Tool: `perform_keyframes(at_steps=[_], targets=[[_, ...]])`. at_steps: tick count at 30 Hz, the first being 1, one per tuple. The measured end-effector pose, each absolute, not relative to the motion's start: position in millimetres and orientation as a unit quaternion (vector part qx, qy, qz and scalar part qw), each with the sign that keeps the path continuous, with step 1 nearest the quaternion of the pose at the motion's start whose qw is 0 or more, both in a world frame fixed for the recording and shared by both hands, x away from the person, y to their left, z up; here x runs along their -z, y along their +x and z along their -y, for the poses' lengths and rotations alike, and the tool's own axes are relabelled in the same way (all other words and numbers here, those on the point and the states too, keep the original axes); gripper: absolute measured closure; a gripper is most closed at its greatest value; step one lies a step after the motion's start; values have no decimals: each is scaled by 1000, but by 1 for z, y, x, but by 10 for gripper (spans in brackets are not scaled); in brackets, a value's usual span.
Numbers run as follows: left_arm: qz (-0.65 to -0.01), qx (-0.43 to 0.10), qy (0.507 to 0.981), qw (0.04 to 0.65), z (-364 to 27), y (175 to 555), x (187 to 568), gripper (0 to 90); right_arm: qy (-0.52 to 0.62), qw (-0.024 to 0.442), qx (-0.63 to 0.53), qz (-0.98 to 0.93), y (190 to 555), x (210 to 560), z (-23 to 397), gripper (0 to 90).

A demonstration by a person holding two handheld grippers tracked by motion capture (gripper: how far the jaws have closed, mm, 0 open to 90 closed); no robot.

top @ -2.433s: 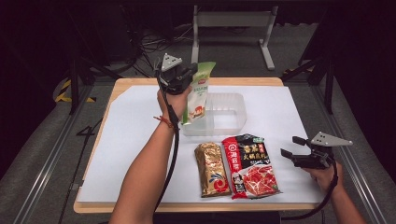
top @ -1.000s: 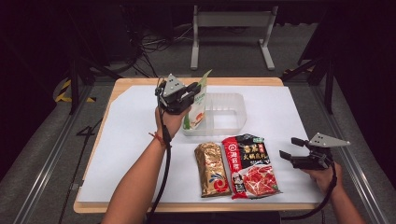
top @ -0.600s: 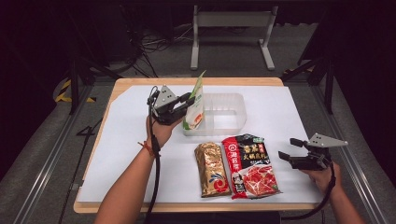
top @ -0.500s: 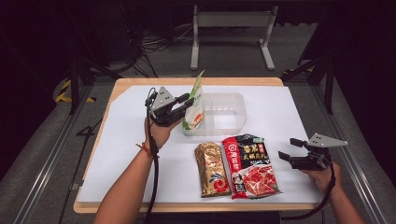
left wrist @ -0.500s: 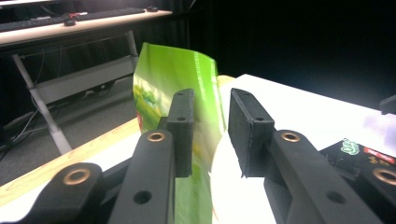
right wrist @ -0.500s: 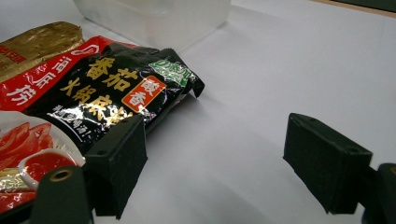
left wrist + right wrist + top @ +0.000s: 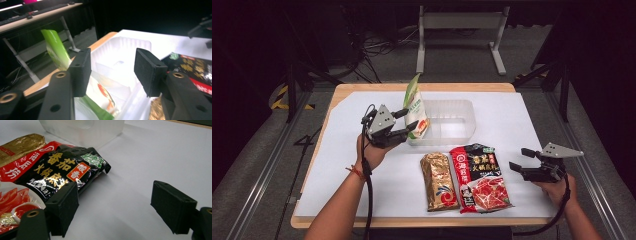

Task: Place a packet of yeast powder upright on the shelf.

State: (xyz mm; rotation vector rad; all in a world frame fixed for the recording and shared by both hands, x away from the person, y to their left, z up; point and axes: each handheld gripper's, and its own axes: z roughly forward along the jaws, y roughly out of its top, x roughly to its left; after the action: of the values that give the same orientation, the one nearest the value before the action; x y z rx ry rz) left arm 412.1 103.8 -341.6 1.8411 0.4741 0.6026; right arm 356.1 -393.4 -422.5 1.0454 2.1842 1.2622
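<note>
At the left end of the clear tub (image 7: 447, 120), our left gripper (image 7: 404, 124) has just been opening its jaws, and the pads now stand apart from the green and white pouch (image 7: 416, 107) without pressing it. We think the pouch is released: it stands almost upright inside the tub, leaning on the left wall, so it needs no support. From the left gripper view, the pouch (image 7: 56, 48) is beside the left pad. Nearer to us on the counter (image 7: 522, 120) lie a gold packet (image 7: 439, 181) and a red and black packet (image 7: 479, 177), side by side, probably waiting for their turn. Our right gripper (image 7: 522, 160) hovers open near the black packet, holding nothing.
</note>
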Motion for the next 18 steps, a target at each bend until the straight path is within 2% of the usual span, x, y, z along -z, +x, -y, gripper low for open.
perform_keyframes(at_steps=[12, 13, 14, 18], targets=[[-201, -213, 804, 517, -116, 389, 361, 310, 374, 209, -442, -788, 356, 423, 392, 207], [-202, -213, 806, 514, -115, 387, 365, 284, 372, 211, -440, -790, 356, 423, 391, 207], [-208, -217, 807, 509, -115, 385, 369, 216, 371, 212, -439, -791, 356, 423, 391, 207], [-204, -195, 821, 497, -113, 384, 385, 215, 368, 212, -438, -792, 356, 423, 390, 207]])
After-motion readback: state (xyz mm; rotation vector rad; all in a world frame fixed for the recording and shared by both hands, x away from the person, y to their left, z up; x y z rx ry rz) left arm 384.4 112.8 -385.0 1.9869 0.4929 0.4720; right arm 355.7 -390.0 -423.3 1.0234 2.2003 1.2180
